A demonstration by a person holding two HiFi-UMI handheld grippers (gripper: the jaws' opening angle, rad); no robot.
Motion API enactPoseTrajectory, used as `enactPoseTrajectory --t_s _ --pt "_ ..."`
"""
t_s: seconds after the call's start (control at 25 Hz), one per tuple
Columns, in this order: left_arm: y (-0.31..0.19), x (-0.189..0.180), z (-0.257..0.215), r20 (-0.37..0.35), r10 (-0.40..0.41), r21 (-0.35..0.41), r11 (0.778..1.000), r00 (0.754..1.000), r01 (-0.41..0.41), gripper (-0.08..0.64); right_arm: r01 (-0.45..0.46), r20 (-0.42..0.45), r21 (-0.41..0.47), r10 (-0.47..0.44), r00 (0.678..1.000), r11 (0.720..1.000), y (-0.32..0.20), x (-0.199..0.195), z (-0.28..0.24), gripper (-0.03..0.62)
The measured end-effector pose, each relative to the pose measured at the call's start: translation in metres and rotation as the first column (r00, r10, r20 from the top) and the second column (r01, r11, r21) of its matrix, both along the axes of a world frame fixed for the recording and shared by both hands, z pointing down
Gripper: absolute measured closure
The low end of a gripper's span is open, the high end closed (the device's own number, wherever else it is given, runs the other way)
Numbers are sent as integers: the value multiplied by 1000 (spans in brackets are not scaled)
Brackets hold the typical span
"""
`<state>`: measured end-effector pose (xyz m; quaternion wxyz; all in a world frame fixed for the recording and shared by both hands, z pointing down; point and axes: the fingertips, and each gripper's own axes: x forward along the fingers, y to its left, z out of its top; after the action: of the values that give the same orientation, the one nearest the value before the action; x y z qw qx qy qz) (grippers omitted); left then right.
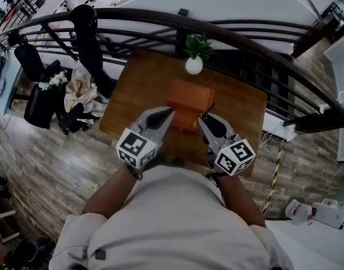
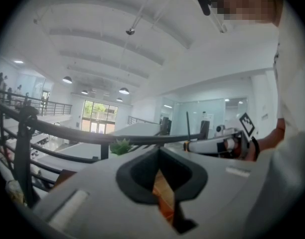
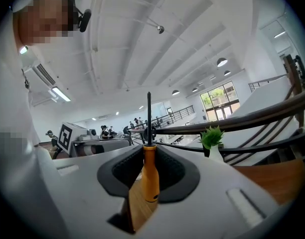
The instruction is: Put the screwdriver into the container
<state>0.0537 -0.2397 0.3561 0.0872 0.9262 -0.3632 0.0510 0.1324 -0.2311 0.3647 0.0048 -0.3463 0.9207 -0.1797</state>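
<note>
The right hand-held gripper [image 1: 204, 119] has the screwdriver [image 3: 150, 176] pinched by its orange handle. The jaws are closed on it, with the dark shaft standing up out of the grip and the butt of the handle hanging below. So the tool's long axis runs upright, crosswise to the line the gripper points along.

The orange container [image 1: 190, 98] sits on the desk [image 1: 242, 103], just ahead of that gripper and a little to its left. From the head view it lies between the two gripper tips. The left hand-held gripper [image 1: 170, 112] is right at the container's near left edge, its jaws drawn down to a sliver with nothing in them.

Both tips are close, but only the right one carries the tool, so I judge the move is its to make: forward and leftward over the container. I can't tell from here whether the top is open.
</note>
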Motion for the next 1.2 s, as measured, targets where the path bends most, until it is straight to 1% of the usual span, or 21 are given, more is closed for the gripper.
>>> enactPoseTrajectory --t_s 0.12,0.36,0.52,0.64,0.8,1.2 --pt "-9 4 7 21 7 -16 1000 1000 -7 555 9 5 -23 -9 1000 1000 -13 3 7 509" --pt "-32 8 26 25 10 -73 997 1000 -8 555 1 -7 -51 -2 1000 999 -40 11 18 509" --pt "-45 8 40 35 26 -90 996 999 -23 555 -8 -38 -73 5 999 997 -55 10 37 509" --pt "-55 5 55 47 34 -121 992 998 -28 555 -8 -65 -98 2 998 995 -62 6 54 509" --pt "-72 1 71 62 48 -151 988 997 -38 555 -18 -72 -140 8 997 990 -80 6 75 509" --pt "-101 3 133 101 100 -256 964 990 -72 555 -27 -134 -234 -5 991 972 -108 3 135 509"
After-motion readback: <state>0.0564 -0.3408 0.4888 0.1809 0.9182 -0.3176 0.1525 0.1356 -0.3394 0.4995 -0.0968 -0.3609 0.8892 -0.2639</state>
